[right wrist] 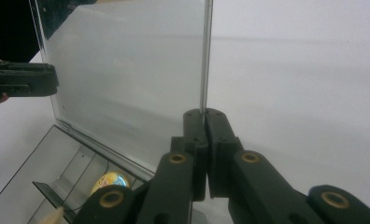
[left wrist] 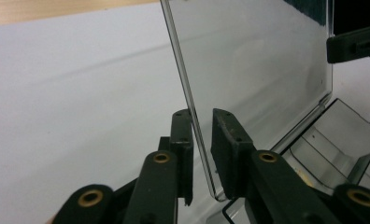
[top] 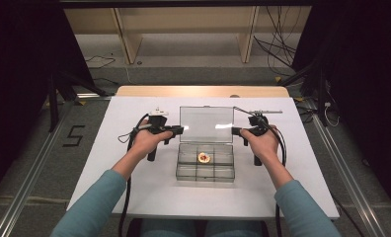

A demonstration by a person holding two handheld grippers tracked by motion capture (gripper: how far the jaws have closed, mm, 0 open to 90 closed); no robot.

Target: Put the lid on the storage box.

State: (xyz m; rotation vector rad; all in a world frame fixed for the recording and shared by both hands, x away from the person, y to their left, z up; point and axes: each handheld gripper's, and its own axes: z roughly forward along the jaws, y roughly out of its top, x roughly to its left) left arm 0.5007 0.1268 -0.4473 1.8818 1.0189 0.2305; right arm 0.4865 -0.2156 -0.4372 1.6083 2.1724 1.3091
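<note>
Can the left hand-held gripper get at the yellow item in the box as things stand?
Probably yes, once free. The lid stands upright, so the yellow item lies uncovered in the box. But the left hand-held gripper straddles the lid's edge, with the right hand-held gripper clamped opposite.

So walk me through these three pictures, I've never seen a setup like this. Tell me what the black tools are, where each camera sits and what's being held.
A person sits at a white table holding a hand-held two-jaw tool in each hand. The high view looks down from above. The other two pictures come from small cameras riding on the tools, looking along their black jaws.

On the table is a clear plastic compartment box with its lid standing upright. One compartment holds a small round yellowish item.

The right gripper is clamped on the lid's side edge. The left gripper straddles the opposite edge, with a visible gap on one side.
</note>
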